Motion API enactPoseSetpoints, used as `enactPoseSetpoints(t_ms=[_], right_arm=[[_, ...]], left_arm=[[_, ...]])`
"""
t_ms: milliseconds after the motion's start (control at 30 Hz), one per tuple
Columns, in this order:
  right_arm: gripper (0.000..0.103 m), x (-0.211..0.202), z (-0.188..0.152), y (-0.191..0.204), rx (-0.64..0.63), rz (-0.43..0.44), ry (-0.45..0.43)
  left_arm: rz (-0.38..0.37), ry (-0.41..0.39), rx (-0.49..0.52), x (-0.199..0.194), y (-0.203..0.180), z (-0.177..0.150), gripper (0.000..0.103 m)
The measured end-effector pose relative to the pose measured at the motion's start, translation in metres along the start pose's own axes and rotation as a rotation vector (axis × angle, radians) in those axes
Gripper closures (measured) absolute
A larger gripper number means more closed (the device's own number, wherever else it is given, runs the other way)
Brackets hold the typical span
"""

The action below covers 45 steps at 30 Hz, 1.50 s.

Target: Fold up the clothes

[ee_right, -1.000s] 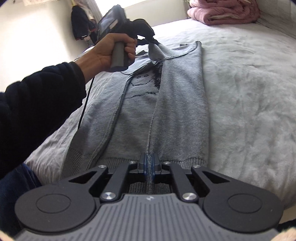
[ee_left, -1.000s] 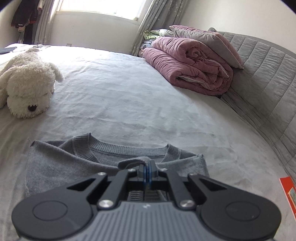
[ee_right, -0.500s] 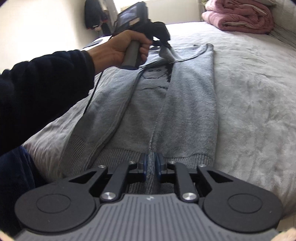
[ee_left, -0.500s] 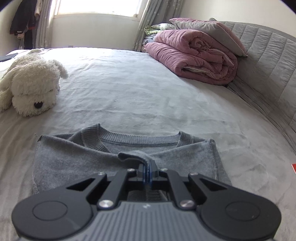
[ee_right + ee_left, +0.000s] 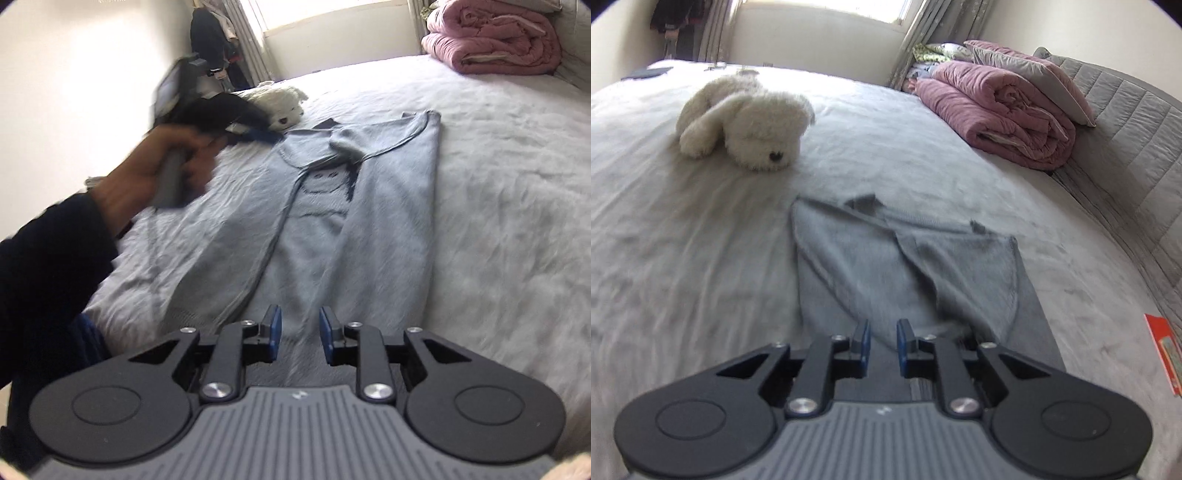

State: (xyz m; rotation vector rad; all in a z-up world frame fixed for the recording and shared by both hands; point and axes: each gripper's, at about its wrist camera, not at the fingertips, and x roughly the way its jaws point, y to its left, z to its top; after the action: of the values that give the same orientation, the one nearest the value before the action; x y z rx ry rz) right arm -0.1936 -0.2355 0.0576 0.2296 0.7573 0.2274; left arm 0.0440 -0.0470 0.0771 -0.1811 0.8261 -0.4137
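The bed (image 5: 701,258) under your grippers is covered by a pale grey sheet, wrinkled on its left half; it carries everything listed here. A quilted grey headboard (image 5: 1126,122) runs along its right side.

The grey sweater (image 5: 369,229) lies flat on the bed, collar toward the window, hem toward you. Both side panels are folded inward over the chest, so only a strip of the dark face print shows between them. A small flap of cloth is bunched up just below the collar. In the left wrist view the sweater (image 5: 886,273) is blurred.

A rolled pink quilt (image 5: 997,110) sits against the headboard, with a pillow (image 5: 1034,77) leaning on top of it. A white plush dog (image 5: 746,125) lies beyond the collar, apart from the sweater. A red card (image 5: 1163,350) lies at the right edge of the bed.

Your left gripper (image 5: 882,343) hangs above the sweater with its fingers a narrow gap apart, nothing between them. Seen from the right wrist, your left hand (image 5: 170,170) holds it raised left of the collar, blurred.

Your right gripper (image 5: 300,332) hangs over the hem end, fingers parted a little wider, gripping nothing.
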Motion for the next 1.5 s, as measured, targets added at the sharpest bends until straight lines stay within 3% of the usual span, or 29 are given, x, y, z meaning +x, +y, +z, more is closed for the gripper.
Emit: enactPoseSetpoints(t_ms=[100,233,400,467,533,667,800,967,1100,1367,1500], right_arm=[[0.075,0.028,-0.005,-0.008,0.000,-0.023,0.107],[0.076,0.023,-0.021,-0.001,-0.057,-0.050,0.103],[0.075,0.017,-0.023,-0.001,-0.073,-0.029,0.147],[0.074,0.013,-0.015,0.000,-0.084,-0.002,0.157],[0.075,0.004,0.005,-0.006,-0.069,0.032,0.104],[0.074,-0.008,0.059,-0.034,-0.043,-0.030,0.014],[0.071,0.015,0.107,-0.086,0.054,-0.058,0.051],[0.069,0.061,0.130,-0.121,0.081,-0.053,0.103],[0.069,0.083,0.138,-0.108,-0.027,-0.025,0.074],[0.069,0.144,0.166,-0.073,-0.308,-0.006,-0.039],[0.069,0.174,0.171,-0.076,-0.289,0.018,-0.010]], left_arm=[[-0.009,0.059,0.025,-0.026,-0.007,-0.048,0.089],[0.033,0.126,0.110,-0.050,-0.019,-0.105,0.089],[0.055,0.107,0.192,-0.072,-0.030,-0.135,0.089],[0.029,0.128,0.188,-0.076,-0.032,-0.133,0.089],[-0.023,0.139,0.174,-0.080,-0.034,-0.128,0.089],[-0.043,0.052,0.184,-0.092,-0.043,-0.106,0.088],[-0.084,0.059,0.085,-0.072,-0.037,-0.069,0.084],[-0.091,0.094,0.005,-0.021,-0.035,-0.054,0.081],[-0.037,0.032,0.103,0.001,-0.040,-0.059,0.081],[-0.062,-0.013,0.186,0.024,-0.036,-0.031,0.080],[-0.068,-0.051,0.179,0.045,-0.028,-0.009,0.076]])
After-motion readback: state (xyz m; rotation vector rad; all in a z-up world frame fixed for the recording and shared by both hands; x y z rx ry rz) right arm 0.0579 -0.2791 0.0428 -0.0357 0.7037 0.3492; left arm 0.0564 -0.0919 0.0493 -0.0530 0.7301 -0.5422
